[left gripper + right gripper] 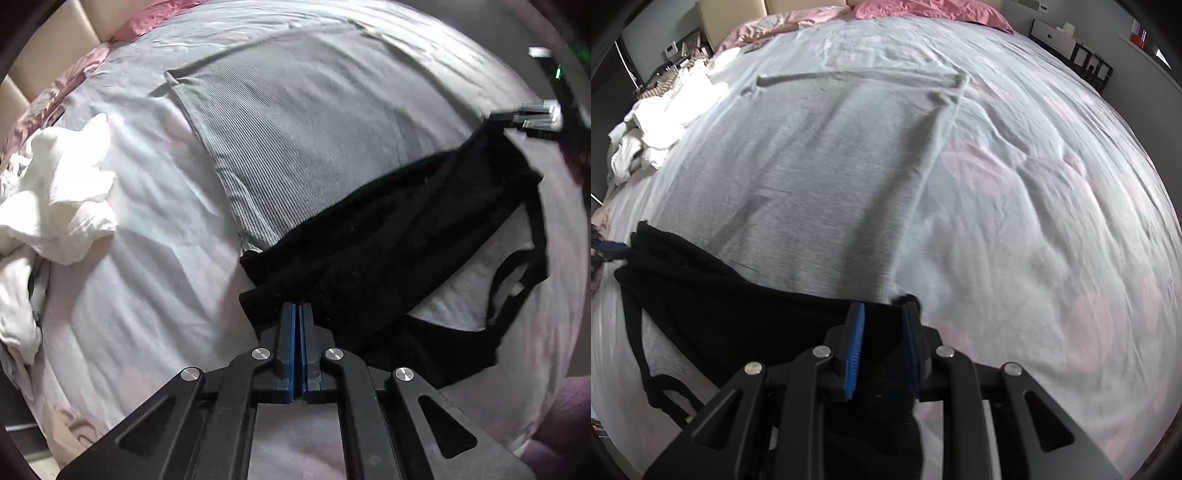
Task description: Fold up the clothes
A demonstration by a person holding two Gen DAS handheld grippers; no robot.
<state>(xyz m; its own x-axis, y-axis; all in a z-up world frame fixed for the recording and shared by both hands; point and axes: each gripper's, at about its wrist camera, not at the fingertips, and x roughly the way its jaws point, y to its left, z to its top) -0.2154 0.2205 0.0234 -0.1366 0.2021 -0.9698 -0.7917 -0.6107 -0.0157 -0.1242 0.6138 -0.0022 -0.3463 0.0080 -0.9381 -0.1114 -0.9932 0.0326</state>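
Both hand-held grippers clamp the black top (388, 229): left (297, 308) pressed together, right (882, 314) bunching cloth.

pale bedsheet (1052, 206), pink pillows (923, 9) at headboard (55, 33), shelf unit (1093, 64) beside bed.

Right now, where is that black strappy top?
The black strappy top lies at the near edge of the bed, overlapping the grey ribbed garment, stretched between the left gripper and the right gripper.
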